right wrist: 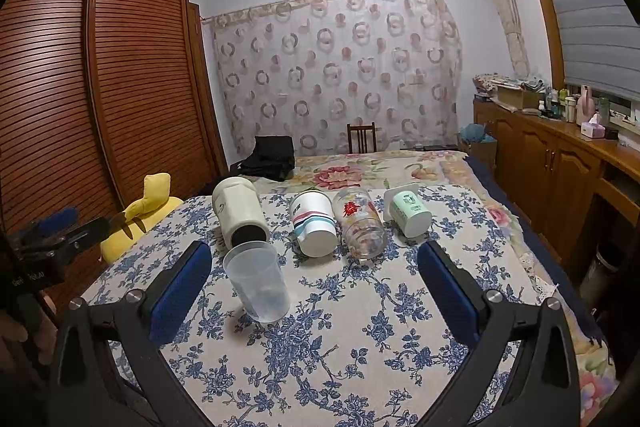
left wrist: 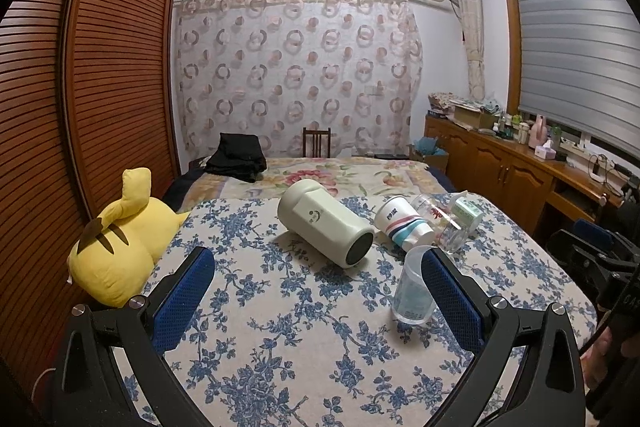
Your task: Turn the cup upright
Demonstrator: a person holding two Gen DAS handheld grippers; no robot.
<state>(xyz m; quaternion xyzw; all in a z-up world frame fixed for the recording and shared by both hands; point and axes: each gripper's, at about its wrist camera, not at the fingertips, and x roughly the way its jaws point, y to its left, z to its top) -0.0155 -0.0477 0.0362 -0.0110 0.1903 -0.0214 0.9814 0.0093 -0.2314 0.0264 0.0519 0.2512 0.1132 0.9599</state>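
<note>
The clear plastic cup [right wrist: 258, 281] stands upright on the blue-flowered cloth [right wrist: 340, 339], mouth up. In the right wrist view it sits apart from the wide-spread right claw [right wrist: 314, 287], nearer its left finger; the left wrist view shows it just beside the right finger [left wrist: 452, 291] of the left claw [left wrist: 320, 291], equally wide and empty. Behind lie four toppled cups: cream [left wrist: 326, 225], striped [right wrist: 314, 225], glass [right wrist: 362, 227], green [right wrist: 410, 213].
</note>
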